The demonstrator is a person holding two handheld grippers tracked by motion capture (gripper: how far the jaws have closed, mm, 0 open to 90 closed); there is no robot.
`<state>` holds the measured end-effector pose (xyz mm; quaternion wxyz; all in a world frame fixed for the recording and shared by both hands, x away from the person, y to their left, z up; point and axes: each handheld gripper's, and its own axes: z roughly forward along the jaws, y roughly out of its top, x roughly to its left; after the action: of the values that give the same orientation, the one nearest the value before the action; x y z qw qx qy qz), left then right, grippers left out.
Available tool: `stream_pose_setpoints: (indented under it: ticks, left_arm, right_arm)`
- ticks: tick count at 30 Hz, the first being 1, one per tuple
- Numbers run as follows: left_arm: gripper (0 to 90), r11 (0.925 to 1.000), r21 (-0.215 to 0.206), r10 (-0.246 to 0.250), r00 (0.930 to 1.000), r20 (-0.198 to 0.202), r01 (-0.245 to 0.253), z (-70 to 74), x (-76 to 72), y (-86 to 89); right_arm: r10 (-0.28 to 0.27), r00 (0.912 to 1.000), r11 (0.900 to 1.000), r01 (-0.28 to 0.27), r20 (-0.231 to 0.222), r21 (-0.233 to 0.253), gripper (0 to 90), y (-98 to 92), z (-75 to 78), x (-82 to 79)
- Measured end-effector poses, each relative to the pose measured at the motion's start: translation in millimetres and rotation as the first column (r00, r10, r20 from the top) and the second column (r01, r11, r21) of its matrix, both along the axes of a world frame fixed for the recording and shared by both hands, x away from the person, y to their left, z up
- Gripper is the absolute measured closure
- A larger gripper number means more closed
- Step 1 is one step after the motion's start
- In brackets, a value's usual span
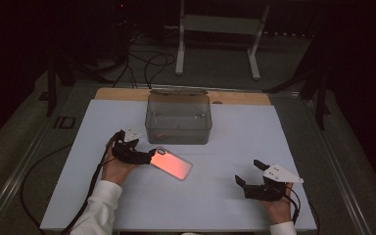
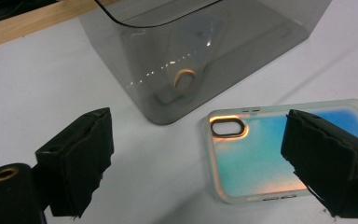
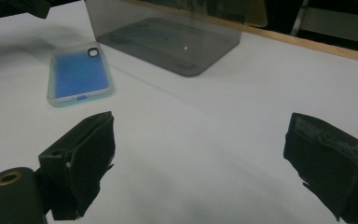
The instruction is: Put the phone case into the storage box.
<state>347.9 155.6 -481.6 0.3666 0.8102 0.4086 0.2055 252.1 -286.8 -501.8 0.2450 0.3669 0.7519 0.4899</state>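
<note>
— White counter (image 1: 225, 196), smoky plastic box (image 1: 178, 120) near the far edge. Where is the case?

— The case (image 1: 172, 164) lies flat on the counter, just in front of the box, a little to its left. From above it glows orange-pink; in the left gripper view it looks blue with an orange rim, in the right gripper view plain blue. Its camera cut-out end points toward the left tool.

— And the left tool?

— The left tool (image 1: 136, 152) sits at that end of the case, jaws spread wide. In its own view, one jaw stands over the bare counter and the other crosses in front of the long edge of the case. I cannot tell whether that jaw touches it. Nothing is gripped.

— The right one?

— The right tool (image 1: 252, 175) rests low over the counter near the front right, well apart from the case and the box. Its jaws gape too, with only white surface between them.

— Anything in the box?

— A small ring-shaped thing (image 2: 184, 79) shows through the wall in the left gripper view; I cannot make out what it is.
</note>
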Motion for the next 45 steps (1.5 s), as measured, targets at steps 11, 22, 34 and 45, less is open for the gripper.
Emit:
stream_pose_setpoints:
  ticks: [11, 22, 34, 45]
  left_arm:
    - [16.3, 0.9986, 0.046, 0.027, 0.9990, -0.037, -0.025, -3.2, 3.0, -3.6]
    - [28.5, 0.9992, 0.041, 0.003, 0.9933, -0.116, 0.002, -10.2, 7.2, -6.9]
    - [56.9, 0.9997, -0.013, -0.025, 0.9723, -0.233, 0.022, -19.0, 14.7, -7.0]
    - [79.5, 1.0000, 0.007, 0.004, 0.9490, -0.315, -0.002, -29.3, 19.4, -10.9]
  right_arm:
    - [-0.001, 1.0000, 1.000, 0.001, -0.001, 0.000, 8.8, 0.1, 0.1, -0.1]
    - [0.000, 1.0000, 1.000, 0.000, -0.001, -0.002, 8.8, 0.0, 0.1, 0.0]
    - [0.003, 1.0000, 1.000, -0.003, -0.002, -0.004, 8.8, 0.2, 0.0, 0.1]
    - [0.003, 1.0000, 1.000, -0.003, -0.002, -0.005, 8.8, 0.1, 0.0, 0.1]
